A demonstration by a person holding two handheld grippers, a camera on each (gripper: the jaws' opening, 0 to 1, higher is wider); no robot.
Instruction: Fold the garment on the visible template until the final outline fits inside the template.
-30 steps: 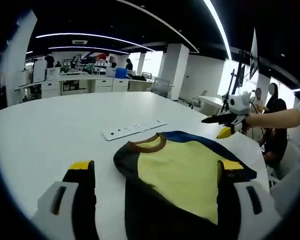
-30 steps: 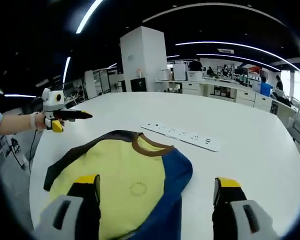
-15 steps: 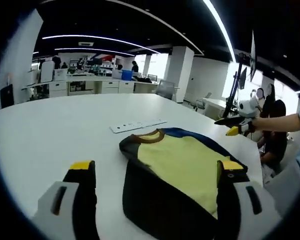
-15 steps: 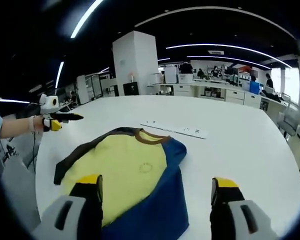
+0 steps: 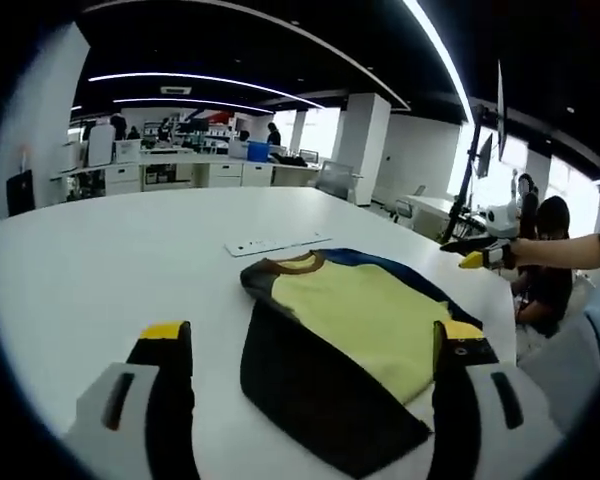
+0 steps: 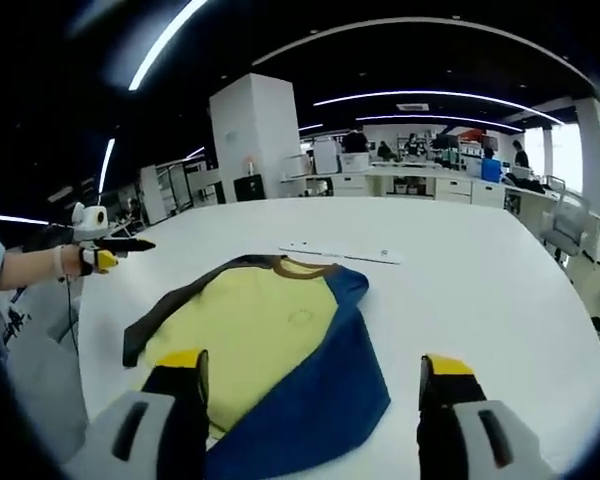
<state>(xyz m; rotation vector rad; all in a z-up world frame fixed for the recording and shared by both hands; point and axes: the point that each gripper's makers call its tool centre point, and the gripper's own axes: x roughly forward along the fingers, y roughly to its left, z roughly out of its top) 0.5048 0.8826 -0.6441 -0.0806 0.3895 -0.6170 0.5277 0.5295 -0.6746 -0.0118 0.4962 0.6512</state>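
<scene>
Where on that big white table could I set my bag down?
The white table is bare on the black-sleeve side of the folded shirt, and beyond the white power strip toward the desks. On the blue-sleeve side, bare tabletop runs to the edge. It is crowded only around the shirt and strip.

One garment lies on one white table, with one white power strip beyond it. Two grippers show, the left gripper and the right gripper. Several people stand at distant desks.
</scene>
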